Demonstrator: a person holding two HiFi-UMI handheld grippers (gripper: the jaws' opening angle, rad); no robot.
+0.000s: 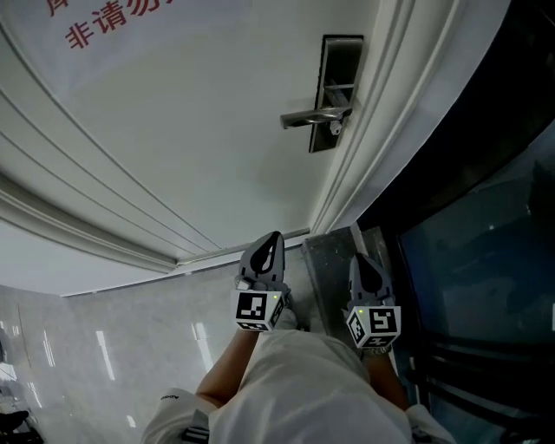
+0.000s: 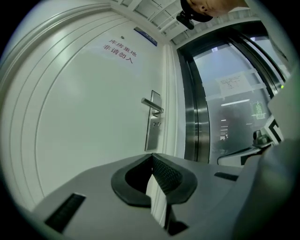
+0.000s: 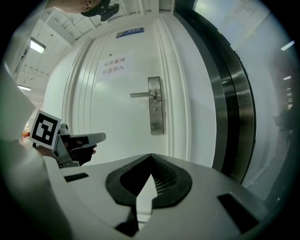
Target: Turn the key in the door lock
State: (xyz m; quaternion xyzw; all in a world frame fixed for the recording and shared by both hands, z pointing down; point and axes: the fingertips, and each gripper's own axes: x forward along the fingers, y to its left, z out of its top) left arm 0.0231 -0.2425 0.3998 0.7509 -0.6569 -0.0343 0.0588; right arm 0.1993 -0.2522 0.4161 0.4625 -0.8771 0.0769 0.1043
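Note:
A white door carries a tall metal lock plate (image 1: 334, 91) with a lever handle (image 1: 310, 117); a small key or keyhole (image 1: 336, 128) sits just below the lever. Both grippers are well short of the door and touch nothing. My left gripper (image 1: 273, 236) is shut and empty, pointing at the door. My right gripper (image 1: 360, 257) is beside it, also shut and empty. In the left gripper view the lock plate (image 2: 153, 123) stands far ahead of the closed tips (image 2: 152, 154). The right gripper view has the plate (image 3: 156, 105) and lever (image 3: 143, 94) above the closed tips (image 3: 151, 154).
A dark-framed glass panel (image 1: 486, 217) stands right of the door, past the white door frame (image 1: 373, 147). Red printed characters (image 1: 113, 22) are on the door's upper part. Pale polished floor (image 1: 113, 347) and a grey threshold (image 1: 334, 269) lie below the grippers.

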